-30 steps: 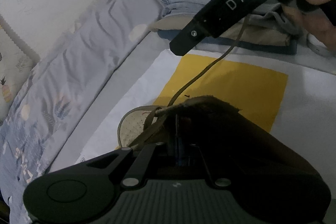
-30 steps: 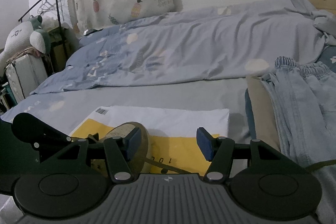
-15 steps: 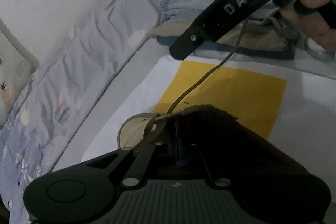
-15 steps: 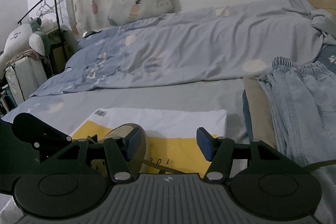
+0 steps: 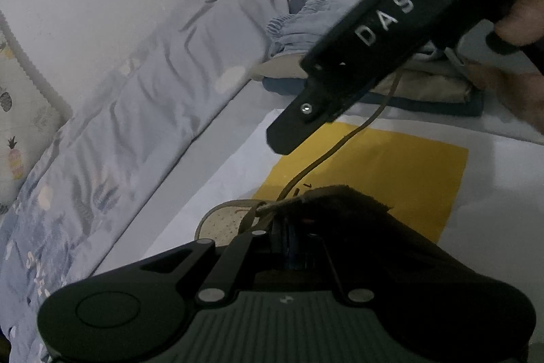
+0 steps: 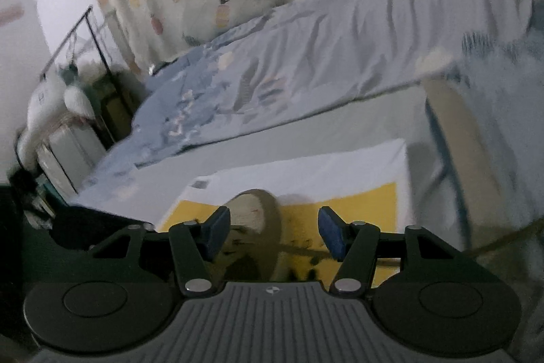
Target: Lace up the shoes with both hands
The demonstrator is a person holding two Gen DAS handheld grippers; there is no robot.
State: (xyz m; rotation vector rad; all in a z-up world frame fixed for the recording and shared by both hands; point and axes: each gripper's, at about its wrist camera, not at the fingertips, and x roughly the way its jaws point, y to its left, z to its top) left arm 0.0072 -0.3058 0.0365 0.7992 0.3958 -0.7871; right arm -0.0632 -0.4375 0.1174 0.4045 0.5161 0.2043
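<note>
Right, left tongs [image 5: 285,237] clenched hard on the near edge of the shoe [image 5: 224,223], dark upper flap draped over one side of them. By the look of it, a pinning grip, to stop the shoe skating across the yellow-and-white mailer [image 5: 391,165] on the bed [image 6: 340,131] while the lace [image 5: 340,148] gets drawn. Olive lace rising out of the eyelet area, curving up and away over the yellow patch, then vanishing behind the black body marked DAS, gripped by a hand [image 5: 520,22] at the top right. Far end hidden there, so no saying what has hold of it. Over to the other camera: right tongs [image 6: 275,232] released, blue pads [image 6: 217,230] standing well apart, nothing squeezed between them, poised just above the shoe's tan mouth, probably lining up for the next pinch on the strand. Blurred, that view, and tilted. Only here, though: the open gap between the pads, plus a stretch of lace trailing off low to the right. Only from the left side: the clamp on the shoe itself and the lace's climb from it. Quilt [image 5: 153,111] bunched along the wall, folded clothes [image 5: 435,87] beyond the mailer, both well clear of the work.
</note>
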